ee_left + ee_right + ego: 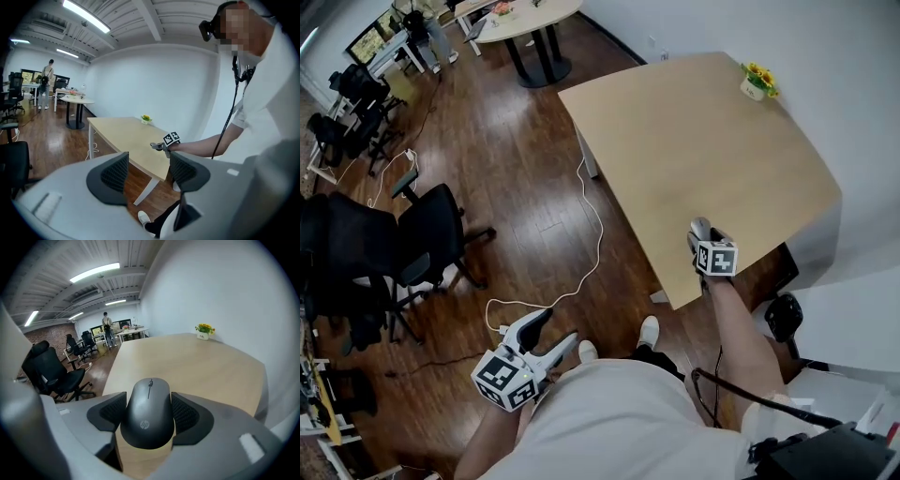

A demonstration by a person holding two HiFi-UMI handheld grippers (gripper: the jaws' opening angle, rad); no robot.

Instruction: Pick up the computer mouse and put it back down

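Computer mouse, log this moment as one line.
right gripper: shut on computer mouse | left gripper: open, empty, over floor | location: table corner

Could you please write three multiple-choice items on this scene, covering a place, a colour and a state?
1. Where does the flower pot stand? A on the floor; B on the table; C on a chair.
2. What colour is the mouse? A white; B red; C dark grey.
3. How is the left gripper? A open, empty; B shut on the mouse; C shut on a cable.
Answers: B, it sits at the table's far edge; C, its shell is dark grey; A, its jaws stand apart, nothing between.
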